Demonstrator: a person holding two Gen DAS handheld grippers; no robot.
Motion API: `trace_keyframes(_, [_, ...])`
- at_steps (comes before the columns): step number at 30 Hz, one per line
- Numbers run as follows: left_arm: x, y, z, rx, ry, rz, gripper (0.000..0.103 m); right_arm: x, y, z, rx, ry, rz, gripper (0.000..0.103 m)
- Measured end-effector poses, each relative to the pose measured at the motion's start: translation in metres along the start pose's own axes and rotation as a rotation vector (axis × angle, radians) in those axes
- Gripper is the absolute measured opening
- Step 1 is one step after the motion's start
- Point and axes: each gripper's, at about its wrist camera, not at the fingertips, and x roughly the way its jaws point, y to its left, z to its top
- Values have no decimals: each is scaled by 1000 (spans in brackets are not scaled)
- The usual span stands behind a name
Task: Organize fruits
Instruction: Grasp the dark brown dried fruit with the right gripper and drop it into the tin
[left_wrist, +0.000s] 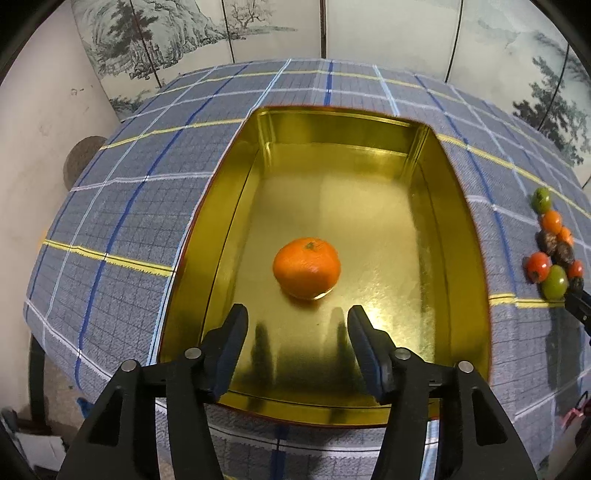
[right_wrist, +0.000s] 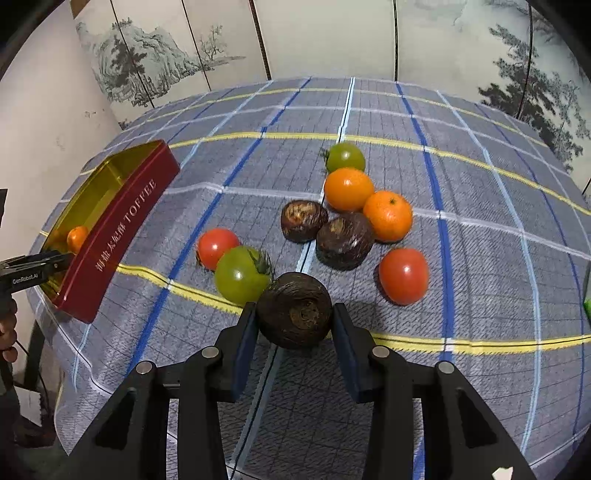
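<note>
Left gripper (left_wrist: 297, 317): jaws apart, holding nothing.
Orange (left_wrist: 306, 267): in gold tin (left_wrist: 465, 258), at 12 o'clock from it.
Right gripper (right_wrist: 295, 317): clamped on dark brown fruit (right_wrist: 294, 309).

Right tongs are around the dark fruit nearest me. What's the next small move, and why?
Probably lift it straight up. The right tongs have both pads against the dark fruit, which sits beside the green tomato. A straight lift should clear it before carrying to the tin, where one orange already lies.
</note>
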Motion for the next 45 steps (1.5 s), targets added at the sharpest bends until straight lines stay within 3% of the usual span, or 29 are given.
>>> trace_keyframes(4, [-13,3,3,-19,-49,-42,66,-13,5,11,-24,-43,-19,37])
trace_keyframes(9, [-29,16,9,-61,-113,-63,74,-28,30,34,-91,-95,16,37])
trace_keyframes(15, [-41,46,12,-136,-155,-11,78,-27,84,57,-204,-113,101,37])
trace_keyframes(21, [-42,79,6,-211,-149,48,78,-9,141,72,-301,-78,200,37])
trace_keyframes(29, [-38,122,-8,-301,-127,115,79,22,198,80,-397,-18,255,37])
trace_keyframes(45, [-22,149,-27,-342,-70,161,79,83,247,84,-499,89,211,37])
